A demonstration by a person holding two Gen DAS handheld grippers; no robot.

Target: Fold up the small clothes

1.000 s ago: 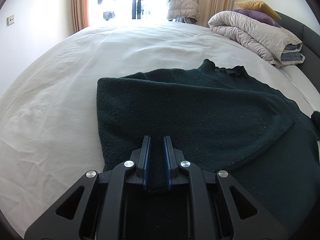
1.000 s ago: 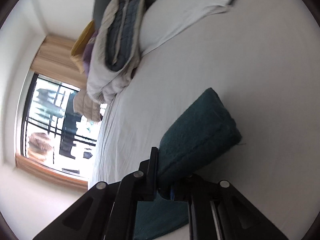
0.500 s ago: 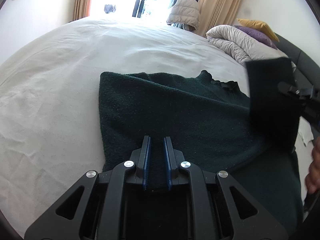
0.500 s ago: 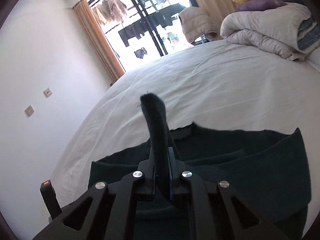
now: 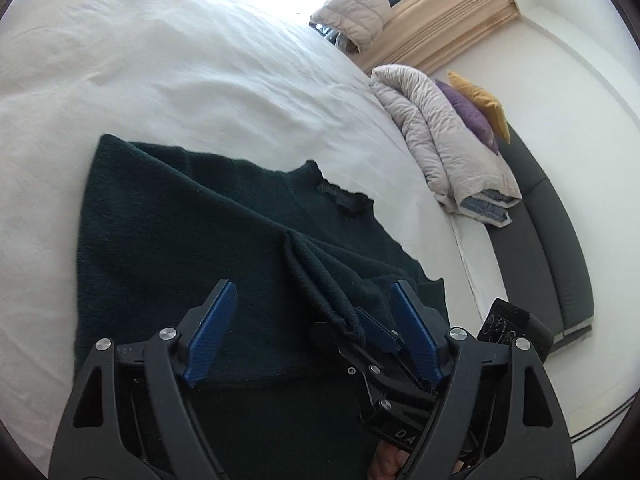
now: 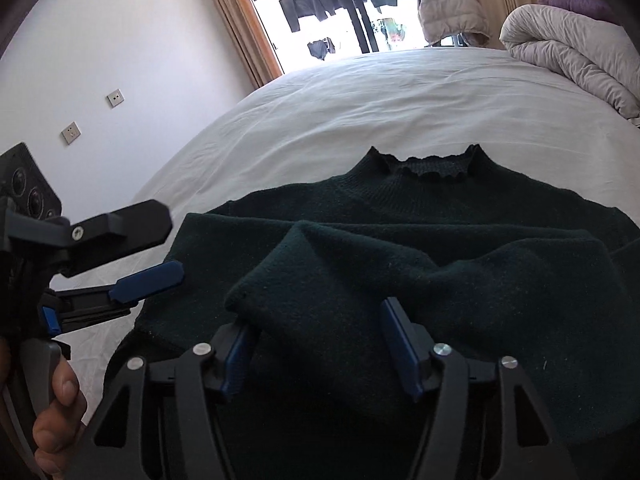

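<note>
Nearest, the right gripper (image 6: 316, 344) opens, its fingers (image 6: 400, 340) astride a folded-over sleeve (image 6: 320, 280) without pressing it. The left gripper (image 5: 312, 320) also opens, empty, over the dark green sweater (image 6: 420, 216). The sweater lies on the bed (image 6: 360, 96), collar (image 6: 432, 166) toward the far edge. Its hem is cut off below both views.
</note>
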